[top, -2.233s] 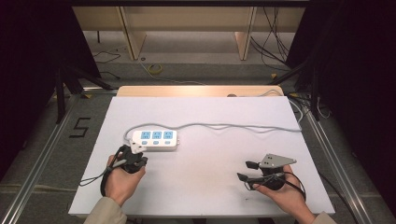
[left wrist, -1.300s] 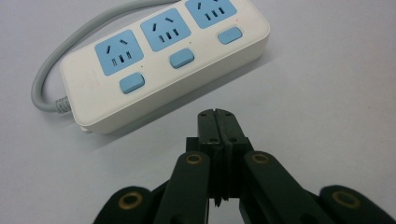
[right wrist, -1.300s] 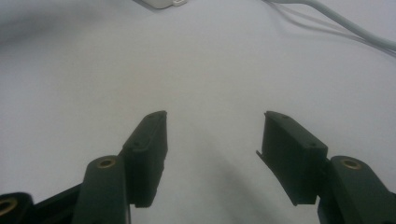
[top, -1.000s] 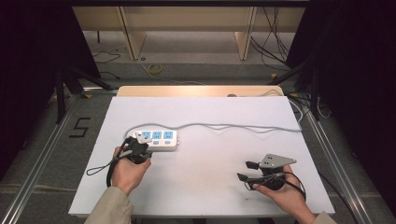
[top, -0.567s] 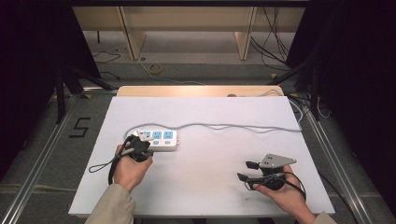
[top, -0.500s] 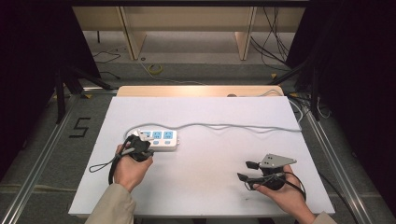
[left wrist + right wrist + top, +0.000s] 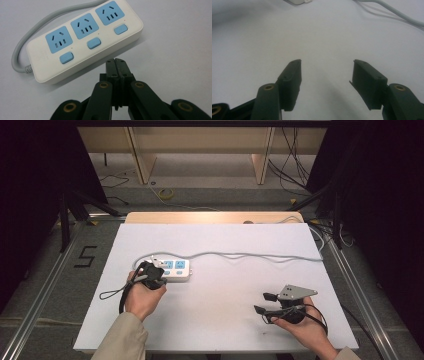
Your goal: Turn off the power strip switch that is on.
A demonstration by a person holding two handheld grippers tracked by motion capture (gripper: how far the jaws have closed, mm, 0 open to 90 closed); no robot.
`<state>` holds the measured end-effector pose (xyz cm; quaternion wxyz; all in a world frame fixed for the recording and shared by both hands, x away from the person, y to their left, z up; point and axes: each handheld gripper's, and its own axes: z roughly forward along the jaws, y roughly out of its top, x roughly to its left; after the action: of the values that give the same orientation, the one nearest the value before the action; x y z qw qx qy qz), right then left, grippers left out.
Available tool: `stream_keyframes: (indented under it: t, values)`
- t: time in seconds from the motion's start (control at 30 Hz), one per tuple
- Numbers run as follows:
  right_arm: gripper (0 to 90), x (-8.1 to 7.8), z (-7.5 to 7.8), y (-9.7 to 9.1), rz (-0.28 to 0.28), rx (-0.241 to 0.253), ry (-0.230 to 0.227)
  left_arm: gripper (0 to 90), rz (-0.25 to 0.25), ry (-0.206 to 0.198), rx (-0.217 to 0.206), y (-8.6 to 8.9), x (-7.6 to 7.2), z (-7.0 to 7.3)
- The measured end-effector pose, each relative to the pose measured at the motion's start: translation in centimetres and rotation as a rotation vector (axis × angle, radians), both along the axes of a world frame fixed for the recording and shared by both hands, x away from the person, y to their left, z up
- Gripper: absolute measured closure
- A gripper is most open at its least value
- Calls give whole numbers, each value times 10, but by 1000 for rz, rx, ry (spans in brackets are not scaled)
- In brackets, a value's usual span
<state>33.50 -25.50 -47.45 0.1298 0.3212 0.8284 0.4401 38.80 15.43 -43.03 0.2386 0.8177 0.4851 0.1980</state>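
- Currently, a white power strip (image 7: 170, 269) with three blue sockets lies on the left half of a white table (image 7: 225, 320), with its grey cord (image 7: 250, 255) trailing off to the table's right edge.
- Seen from the left gripper view, each socket on the power strip (image 7: 82, 37) has a small blue switch button below it; the middle button (image 7: 94, 43) sits just beyond the jaw tips.
- As a judgement, the work looks like pressing one of these switches with the closed jaw tips, and it seems to be at the approach stage: the tips are near the strip's front edge but I cannot tell that they touch it, and no button looks pressed.
- What seems left is to bring the tips onto a button and push down.
- The left gripper (image 7: 116, 65) has its two black jaws pressed flat together with nothing between them; in the high view the left hand (image 7: 142, 295) holds it just beside the near left end of the strip, forearm coming in from the bottom edge.
- The right gripper (image 7: 270, 304) rests low over the bare table at the right, well apart from the strip; the right gripper view shows its jaws spread wide and empty.
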Motion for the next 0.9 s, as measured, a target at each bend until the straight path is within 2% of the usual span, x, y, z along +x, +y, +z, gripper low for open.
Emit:
stream_keyframes:
  t: [0.43,0.7,0.8,0.9]
  values:
    - [414,0,0,-1,0,-2,-2,899,-19,3,32,-4,7,4]
    - [413,0,0,0,1,-2,1,900,-19,12,30,-5,10,4]
    - [413,0,0,0,0,-2,1,900,-20,18,10,-4,12,4]
    - [413,0,0,-1,0,-3,-1,899,-26,20,22,-5,13,6]
